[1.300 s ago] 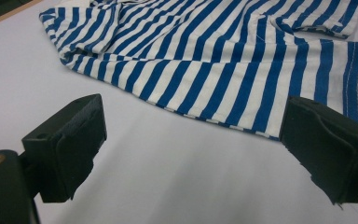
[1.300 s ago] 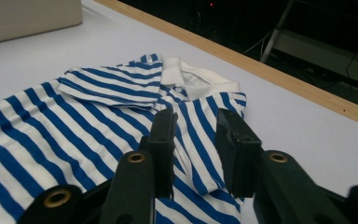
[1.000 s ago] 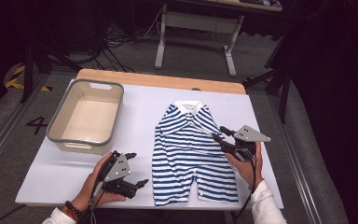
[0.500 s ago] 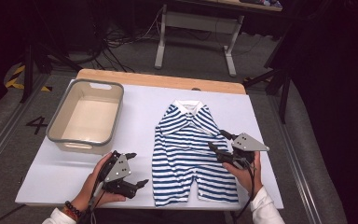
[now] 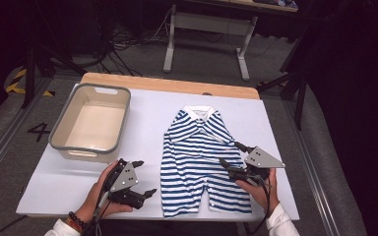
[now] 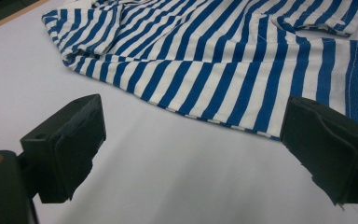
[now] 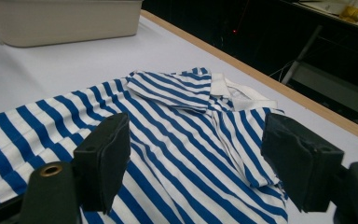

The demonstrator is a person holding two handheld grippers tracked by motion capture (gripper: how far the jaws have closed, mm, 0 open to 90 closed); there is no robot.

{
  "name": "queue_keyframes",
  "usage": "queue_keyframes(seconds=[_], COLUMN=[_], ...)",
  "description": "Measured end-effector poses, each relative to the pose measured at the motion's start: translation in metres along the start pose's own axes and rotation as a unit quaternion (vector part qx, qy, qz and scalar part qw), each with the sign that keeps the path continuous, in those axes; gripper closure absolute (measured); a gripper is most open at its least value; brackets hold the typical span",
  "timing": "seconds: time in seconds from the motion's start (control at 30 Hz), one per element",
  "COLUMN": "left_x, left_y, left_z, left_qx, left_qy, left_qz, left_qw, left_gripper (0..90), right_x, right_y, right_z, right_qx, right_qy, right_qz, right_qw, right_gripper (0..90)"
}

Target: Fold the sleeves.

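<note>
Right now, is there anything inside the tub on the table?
No, in the high view the tub shows a bare beige floor, while the striped baby suit lies flat beside it on the table.

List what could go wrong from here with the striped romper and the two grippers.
The right gripper has just been opening, jaws empty over the striped romper; closing again could pinch both layers and undo the folded sleeve. The left gripper, open beside the hem, could drag the cloth toward the table edge, near the leg ends.

Right tongs opened and drawn back

Jaws just spread wide above striped romper (image 5: 200, 160), nothing between them; right tongs (image 5: 231, 158) shifted toward desk's near edge.
</note>
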State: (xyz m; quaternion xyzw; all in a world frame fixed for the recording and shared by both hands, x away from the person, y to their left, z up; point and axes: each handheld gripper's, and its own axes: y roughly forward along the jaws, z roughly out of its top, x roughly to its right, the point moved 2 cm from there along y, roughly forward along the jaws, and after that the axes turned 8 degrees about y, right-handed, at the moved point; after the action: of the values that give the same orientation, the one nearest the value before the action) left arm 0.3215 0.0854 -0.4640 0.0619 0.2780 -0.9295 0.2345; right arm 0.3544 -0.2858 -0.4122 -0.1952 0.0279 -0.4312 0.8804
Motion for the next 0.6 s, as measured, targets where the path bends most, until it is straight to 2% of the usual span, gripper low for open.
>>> queue_keyframes(seconds=[0.1,0.47,0.6], left_x=[0.0,-0.003,-0.003], left_y=[0.0,0.001,0.001], left_z=[0.0,-0.001,-0.001], left_qx=[0.001,0.001,0.0], left_qy=[-0.001,-0.004,-0.003], left_qz=[0.0,0.0,0.0], left_qw=[1.0,1.0,1.0], left_gripper=[7.9,7.9,7.9], right_x=[-0.002,0.001,0.003], right_y=[-0.001,-0.01,-0.011], right_z=[-0.003,-0.021,-0.032], right_qx=[-0.002,-0.009,-0.024], right_qy=[-0.004,0.001,0.0], right_qz=[-0.003,-0.008,-0.011], right_qw=[1.0,0.9999,0.9997], right_gripper=[20.3,17.2,17.2])
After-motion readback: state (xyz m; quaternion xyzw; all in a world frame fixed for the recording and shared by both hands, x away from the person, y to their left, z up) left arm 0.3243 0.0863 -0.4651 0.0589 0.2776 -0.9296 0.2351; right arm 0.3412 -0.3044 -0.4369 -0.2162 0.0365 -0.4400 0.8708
